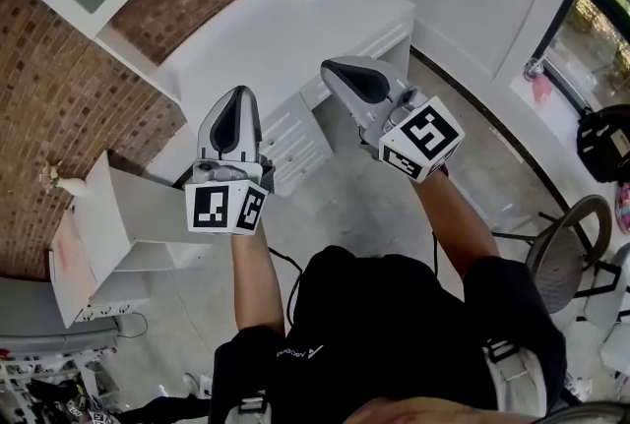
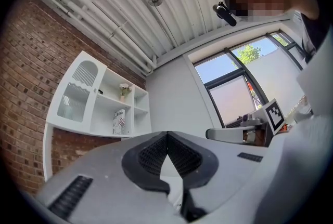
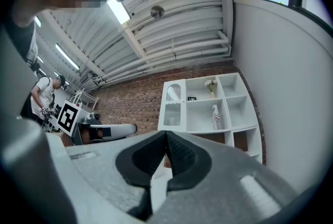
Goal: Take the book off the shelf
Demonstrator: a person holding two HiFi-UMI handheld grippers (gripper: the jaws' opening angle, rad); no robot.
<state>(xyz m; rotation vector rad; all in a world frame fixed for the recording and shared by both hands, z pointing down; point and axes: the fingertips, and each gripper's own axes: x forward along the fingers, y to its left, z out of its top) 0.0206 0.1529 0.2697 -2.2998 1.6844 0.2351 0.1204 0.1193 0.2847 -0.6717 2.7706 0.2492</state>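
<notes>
Reaching for the shelf (image 3: 208, 108), left gripper (image 2: 167, 135) and right gripper (image 3: 166, 134) both closed on nothing.
The shelf is well apart from me, so I think I should come nearer first, then open one gripper wide before reaching in. The book (image 3: 215, 116) stands upright in a middle compartment, under the flowers (image 3: 210, 84); it looks thin and pale.
</notes>
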